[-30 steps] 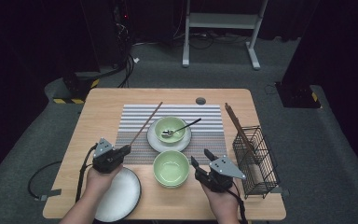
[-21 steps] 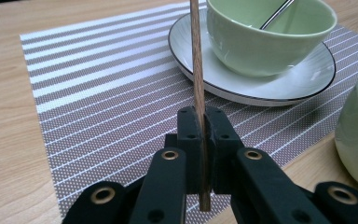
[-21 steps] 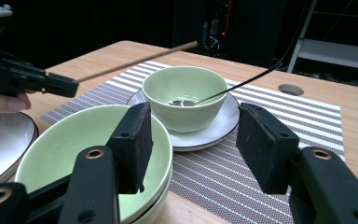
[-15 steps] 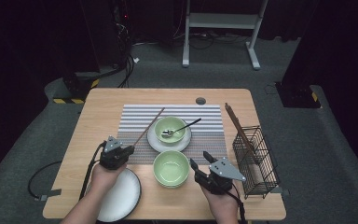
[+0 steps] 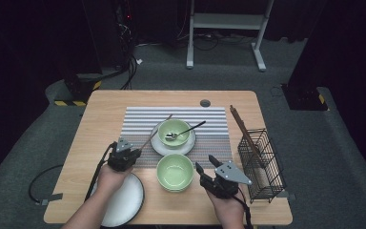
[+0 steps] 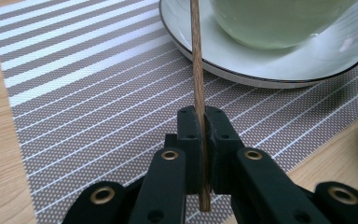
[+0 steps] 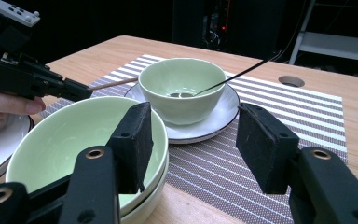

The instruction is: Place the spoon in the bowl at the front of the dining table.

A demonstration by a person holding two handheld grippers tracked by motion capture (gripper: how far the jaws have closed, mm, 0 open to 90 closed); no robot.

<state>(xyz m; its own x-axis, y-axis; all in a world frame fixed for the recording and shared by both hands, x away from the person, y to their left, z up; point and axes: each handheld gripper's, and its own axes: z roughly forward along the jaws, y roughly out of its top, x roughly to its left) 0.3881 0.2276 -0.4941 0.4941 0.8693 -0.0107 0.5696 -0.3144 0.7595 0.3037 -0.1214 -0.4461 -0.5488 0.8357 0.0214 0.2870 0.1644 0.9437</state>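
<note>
Wooden chopstick (image 6: 197, 70): a thin brown stick, clamped between the left gripper's pads; it runs from the jaws toward one o'clock in the high view, its far end beside the saucer.
Left gripper (image 5: 132, 151): at about eight o'clock on the table, over the near left corner of the striped placemat (image 5: 138, 119); jaws closed tight on the chopstick, whose short tail sticks out behind the pads in the left gripper view.
Right gripper (image 5: 207, 164): at about five o'clock, just right of the near bowl; jaws stand apart with nothing between them, and the pads touch nothing.
Near bowl (image 5: 175, 171): pale green, at six o'clock from the saucer, on the near edge of the placemat; in the right gripper view it sits stacked on another bowl.
Far bowl (image 5: 174, 131): pale green, on a white saucer (image 5: 188, 146) with a dark rim, at the middle of the placemat.
Spoon (image 5: 185, 130): its bowl lies inside the far bowl, with the dark handle pointing to two o'clock.
White plate (image 5: 128, 200): at seven o'clock, under the left hand.
Wire basket (image 5: 262, 164): at four o'clock, on the right edge of the table, with brown sticks leaning out of it toward eleven o'clock.
</note>
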